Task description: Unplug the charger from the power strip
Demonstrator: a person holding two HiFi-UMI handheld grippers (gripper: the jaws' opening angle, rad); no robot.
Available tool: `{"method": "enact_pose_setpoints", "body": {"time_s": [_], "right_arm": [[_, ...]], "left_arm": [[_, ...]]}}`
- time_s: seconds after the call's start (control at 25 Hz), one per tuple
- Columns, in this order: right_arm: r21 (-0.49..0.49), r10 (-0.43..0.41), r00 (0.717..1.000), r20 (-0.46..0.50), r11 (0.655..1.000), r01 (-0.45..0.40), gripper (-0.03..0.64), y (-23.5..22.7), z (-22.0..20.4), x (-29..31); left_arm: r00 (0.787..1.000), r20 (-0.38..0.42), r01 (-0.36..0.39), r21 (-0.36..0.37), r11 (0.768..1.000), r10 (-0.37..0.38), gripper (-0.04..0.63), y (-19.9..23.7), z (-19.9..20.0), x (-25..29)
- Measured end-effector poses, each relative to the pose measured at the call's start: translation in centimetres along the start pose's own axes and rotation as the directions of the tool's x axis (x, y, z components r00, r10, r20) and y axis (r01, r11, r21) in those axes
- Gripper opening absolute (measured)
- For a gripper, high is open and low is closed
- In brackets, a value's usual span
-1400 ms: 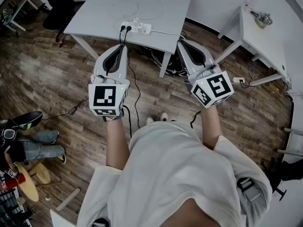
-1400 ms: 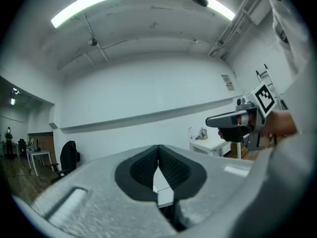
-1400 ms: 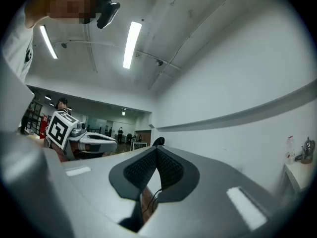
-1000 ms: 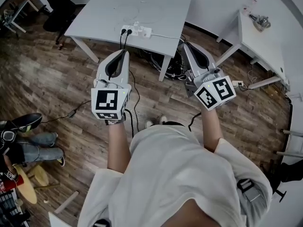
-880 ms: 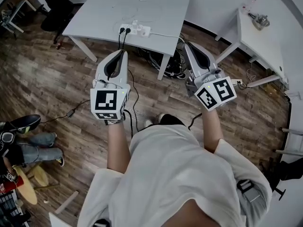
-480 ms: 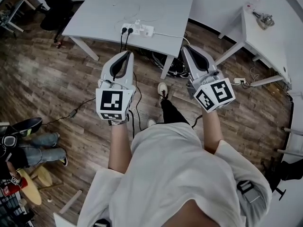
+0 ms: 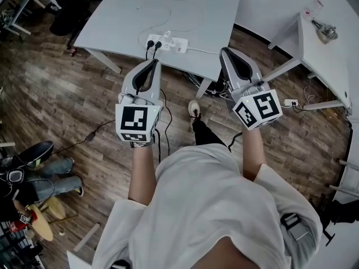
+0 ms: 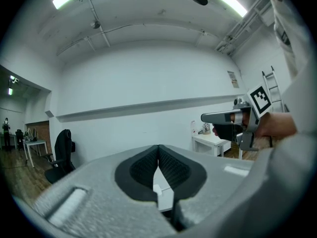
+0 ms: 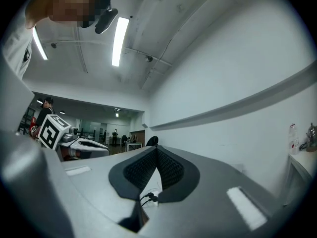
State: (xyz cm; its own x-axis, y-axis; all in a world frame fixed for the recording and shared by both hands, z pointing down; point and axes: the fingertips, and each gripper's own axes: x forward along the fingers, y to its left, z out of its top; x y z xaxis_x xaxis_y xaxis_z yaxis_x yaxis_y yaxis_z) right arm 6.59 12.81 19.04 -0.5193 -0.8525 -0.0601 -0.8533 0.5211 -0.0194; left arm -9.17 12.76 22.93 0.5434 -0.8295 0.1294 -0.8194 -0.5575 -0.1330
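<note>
I hold my left hand-held gripper (image 7: 150, 65) and my right hand-held gripper (image 7: 227, 52) out in front of me, side by side and well apart, both pointing roughly level toward the grey surface (image 7: 196, 7). Each one has its jaws pressed fully together with nothing caught between the pads. The white power strip (image 7: 178, 46) lies near the front edge of the surface, just beyond the tip of my left hand-held gripper and off to the left of my right one. A small white charger (image 7: 166, 36) is plugged into it, with a thin white cable curling away across the surface. Two black plugs (image 7: 153, 43) sit at the strip's left end, their dark cords dropping over the edge to the wooden floor (image 7: 50, 94). Neither hand-held gripper touches the strip or the charger.
</note>
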Motion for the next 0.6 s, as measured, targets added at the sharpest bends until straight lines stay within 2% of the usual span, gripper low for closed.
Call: {"method": "enact_pose_setpoints", "body": {"time_s": [0.36, 0.6], "right_arm": [[0.030, 0.075, 0.996, -0.053, 0.997, -0.074, 0.005, -5.5, -4.5, 6.6], [0.040, 0.126, 0.987, -0.095, 0.992, -0.123, 0.049, -8.8, -6.6, 11.6]], "left_arm": [[0.998, -0.060, -0.021, -0.083, 0.996, 0.016, 0.003, 3.3, -3.3, 8.7], [0.991, -0.132, -0.022, -0.113, 0.993, 0.007, 0.005, 4.8, -6.0, 13.7]]}}
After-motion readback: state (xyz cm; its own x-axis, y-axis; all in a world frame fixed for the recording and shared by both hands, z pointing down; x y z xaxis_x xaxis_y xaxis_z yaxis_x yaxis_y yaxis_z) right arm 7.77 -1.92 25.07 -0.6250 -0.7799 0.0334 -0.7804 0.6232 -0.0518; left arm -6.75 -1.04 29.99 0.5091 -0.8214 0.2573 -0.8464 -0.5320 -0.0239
